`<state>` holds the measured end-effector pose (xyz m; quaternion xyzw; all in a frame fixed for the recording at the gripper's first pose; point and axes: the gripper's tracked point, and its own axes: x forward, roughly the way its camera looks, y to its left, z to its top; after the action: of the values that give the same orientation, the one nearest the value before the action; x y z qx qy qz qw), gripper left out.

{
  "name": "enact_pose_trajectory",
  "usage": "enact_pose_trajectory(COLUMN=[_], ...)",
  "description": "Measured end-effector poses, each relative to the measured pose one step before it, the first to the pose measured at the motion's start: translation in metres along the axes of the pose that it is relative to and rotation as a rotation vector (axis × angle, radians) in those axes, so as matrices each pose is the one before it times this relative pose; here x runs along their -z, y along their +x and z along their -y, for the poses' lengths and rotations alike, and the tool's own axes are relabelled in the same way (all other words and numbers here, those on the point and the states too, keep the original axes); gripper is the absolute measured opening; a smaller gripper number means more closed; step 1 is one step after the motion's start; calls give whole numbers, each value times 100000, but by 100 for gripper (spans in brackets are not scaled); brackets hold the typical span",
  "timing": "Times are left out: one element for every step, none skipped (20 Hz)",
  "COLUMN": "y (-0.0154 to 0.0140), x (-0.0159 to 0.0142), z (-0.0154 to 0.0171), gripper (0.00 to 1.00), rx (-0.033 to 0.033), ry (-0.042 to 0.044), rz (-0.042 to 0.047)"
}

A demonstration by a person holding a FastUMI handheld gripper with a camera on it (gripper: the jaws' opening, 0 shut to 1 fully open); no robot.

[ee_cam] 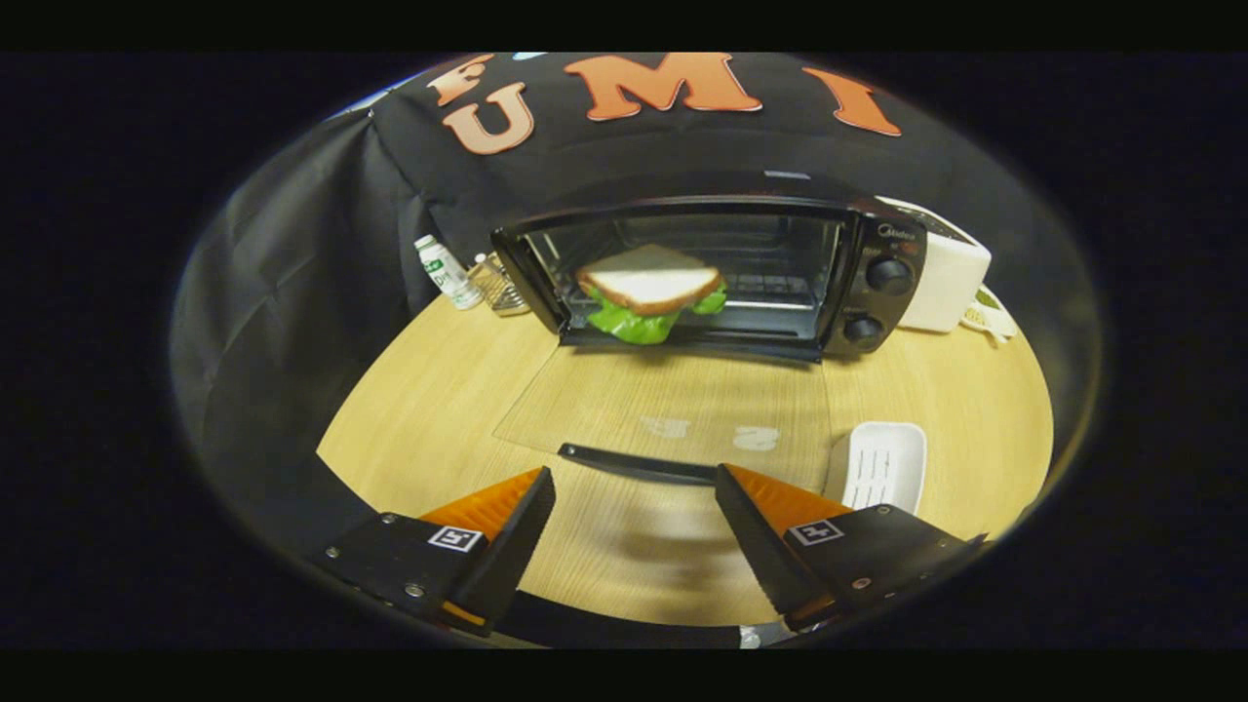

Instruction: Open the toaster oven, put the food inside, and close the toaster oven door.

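A black toaster oven (877, 278) stands at the back of the wooden table (439, 390), with two knobs on its right side. Its glass door (673, 405) lies folded down flat toward me, and the door handle (634, 463) sits just ahead of my fingers. A sandwich (651, 292) of white bread and green lettuce rests at the front left of the oven's opening, on the rack. My gripper (634, 526) hovers open above the table, in front of the handle, with nothing between its fingers.
A small white slotted tray (882, 466) lies on the table beside my right finger. A white bottle (444, 271) and a clear container (499, 285) stand left of the oven. A white appliance (944, 283) sits right of it.
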<state>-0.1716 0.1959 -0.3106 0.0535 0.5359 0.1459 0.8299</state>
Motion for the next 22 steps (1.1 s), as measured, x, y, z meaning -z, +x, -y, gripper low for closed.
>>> enact_pose_trajectory(y=[359,346,436,249,365,278,509,512,429,379,298,431,398,354,393,304,268,217,23,84,54,-55], x=[942,916,712,679,580,281,-39,-181,-152,-208,-258,-425,-24,415,11,225,-82,33,-17,-69,-61,-291], z=[-319,-280,-267,-214,-10,-176,-111,-13,13,-25,-152,120,106,-198,-82,202,324,230,35,26,23,37], gripper=[98,98,97,97,96,96,96,96,96,96,97,96,96,96,95,94,93,93,93,93,93,93], rx=[330,0,-146,7,15,-396,388,524,651,603,487,1654,1386,-3,706,1305,1499,1089,288,-207,-117,-9], ry=[-286,-811,-1164,-560,306,1195,1493,1222,1156,1232,1058,355,345,688,-39,-558,-578,67,622,1438,1534,2304], rz=[-2840,-3384,-3229,-3070,-2787,-1214,101,-435,-407,-772,-369,715,-574,-2363,-323,-1366,311,-681,-21,-444,-404,330])
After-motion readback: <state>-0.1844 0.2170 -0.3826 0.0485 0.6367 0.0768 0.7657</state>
